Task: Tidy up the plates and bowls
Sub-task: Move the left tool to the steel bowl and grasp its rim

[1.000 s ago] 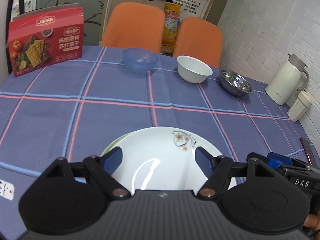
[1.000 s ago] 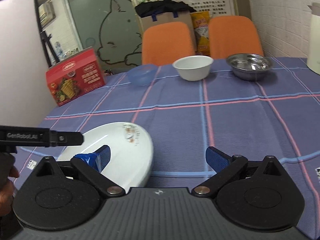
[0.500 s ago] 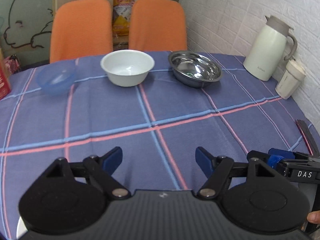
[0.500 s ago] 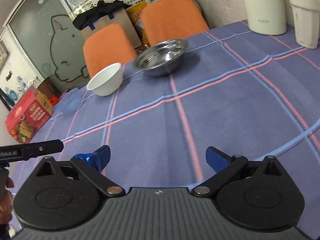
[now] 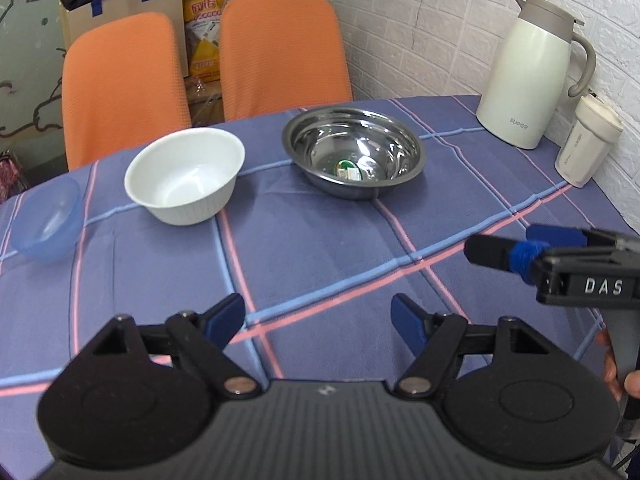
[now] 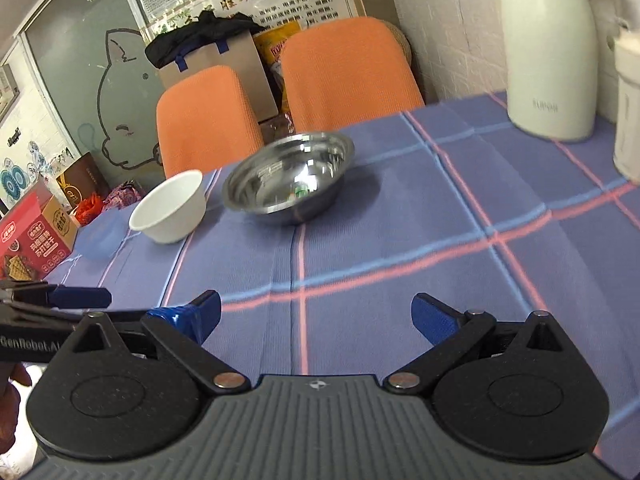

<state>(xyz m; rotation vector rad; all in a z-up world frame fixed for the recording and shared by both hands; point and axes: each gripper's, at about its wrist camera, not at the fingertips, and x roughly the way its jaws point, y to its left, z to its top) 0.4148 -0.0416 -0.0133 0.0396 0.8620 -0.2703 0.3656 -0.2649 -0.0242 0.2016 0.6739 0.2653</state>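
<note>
A steel bowl (image 5: pixel 354 152) sits far across the blue checked tablecloth; it also shows in the right wrist view (image 6: pixel 289 178). A white bowl (image 5: pixel 185 176) (image 6: pixel 168 213) stands to its left. A clear blue bowl (image 5: pixel 45 219) (image 6: pixel 102 236) is further left. My left gripper (image 5: pixel 318 316) is open and empty above the cloth, short of the bowls. My right gripper (image 6: pixel 316 312) is open and empty, facing the steel bowl from a distance. The plates are out of view.
A white thermos jug (image 5: pixel 534 72) and a white cup (image 5: pixel 588 140) stand at the right by the brick wall. Two orange chairs (image 5: pixel 280 52) are behind the table. A red cracker box (image 6: pixel 28 240) sits at the far left.
Both grippers have swung right and forward. The white plate has left both views. The steel bowl and white bowl now look nearer, and the jug and cup have come in.
</note>
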